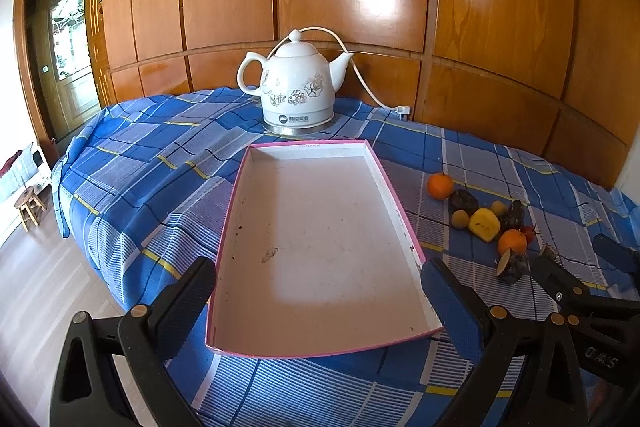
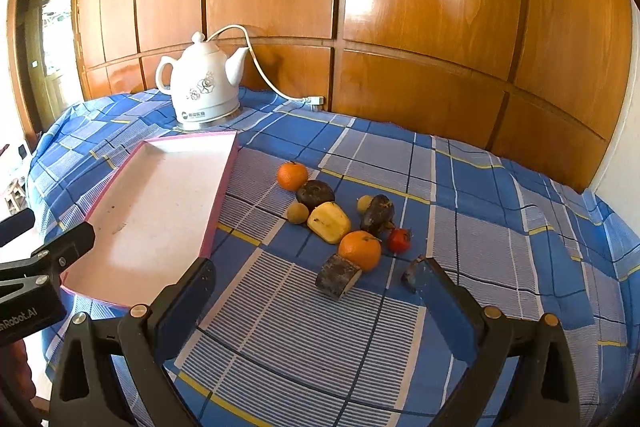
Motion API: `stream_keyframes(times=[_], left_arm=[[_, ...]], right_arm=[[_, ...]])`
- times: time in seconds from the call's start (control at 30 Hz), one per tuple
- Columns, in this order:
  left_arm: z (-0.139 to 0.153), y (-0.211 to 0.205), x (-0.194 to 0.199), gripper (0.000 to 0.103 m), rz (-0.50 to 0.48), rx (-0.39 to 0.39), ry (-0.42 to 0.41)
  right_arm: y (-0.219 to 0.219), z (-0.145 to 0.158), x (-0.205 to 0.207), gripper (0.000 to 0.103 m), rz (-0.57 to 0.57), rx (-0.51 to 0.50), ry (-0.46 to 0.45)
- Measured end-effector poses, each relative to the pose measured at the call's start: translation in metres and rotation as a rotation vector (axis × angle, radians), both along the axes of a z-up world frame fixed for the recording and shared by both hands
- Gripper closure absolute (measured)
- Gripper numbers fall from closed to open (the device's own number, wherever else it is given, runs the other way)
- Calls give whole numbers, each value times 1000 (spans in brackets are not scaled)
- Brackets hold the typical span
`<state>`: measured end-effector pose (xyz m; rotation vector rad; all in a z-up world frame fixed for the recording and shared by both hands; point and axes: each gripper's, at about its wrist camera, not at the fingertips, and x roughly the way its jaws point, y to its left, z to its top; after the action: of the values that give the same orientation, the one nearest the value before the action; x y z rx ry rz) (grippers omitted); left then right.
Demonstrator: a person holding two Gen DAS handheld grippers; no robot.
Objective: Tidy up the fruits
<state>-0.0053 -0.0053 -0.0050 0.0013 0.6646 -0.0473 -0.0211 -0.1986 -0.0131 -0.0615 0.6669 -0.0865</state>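
A shallow pink-rimmed tray [image 1: 256,163] [image 2: 224,183] lies empty on the blue plaid cloth. To its right sits a cluster of fruit: two oranges [image 2: 293,175] [image 2: 359,249], a yellow piece [image 2: 329,222], dark fruits [image 2: 315,194] [image 2: 377,214], two small tan fruits [image 2: 297,213], a small red one [image 2: 399,240], and a cut dark chunk [image 2: 338,275]. The cluster also shows in the left wrist view [image 1: 484,224]. My left gripper [image 1: 318,291] is open over the tray's near end. My right gripper [image 2: 316,287] is open, just short of the cut chunk.
A white ceramic electric kettle [image 1: 296,87] [image 2: 204,87] stands behind the tray, its cord running to a plug [image 1: 402,110] by the wooden wall panels. The table's left edge drops to the floor, with a small stool [image 1: 29,205] and a door beyond.
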Motion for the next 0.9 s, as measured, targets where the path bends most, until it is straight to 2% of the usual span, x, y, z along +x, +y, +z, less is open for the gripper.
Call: stream_keyframes(times=[0.9], left_arm=[[0, -9, -1, 0, -22, 1, 7]], right_arm=[[-13, 3, 0, 1, -20, 16, -15]])
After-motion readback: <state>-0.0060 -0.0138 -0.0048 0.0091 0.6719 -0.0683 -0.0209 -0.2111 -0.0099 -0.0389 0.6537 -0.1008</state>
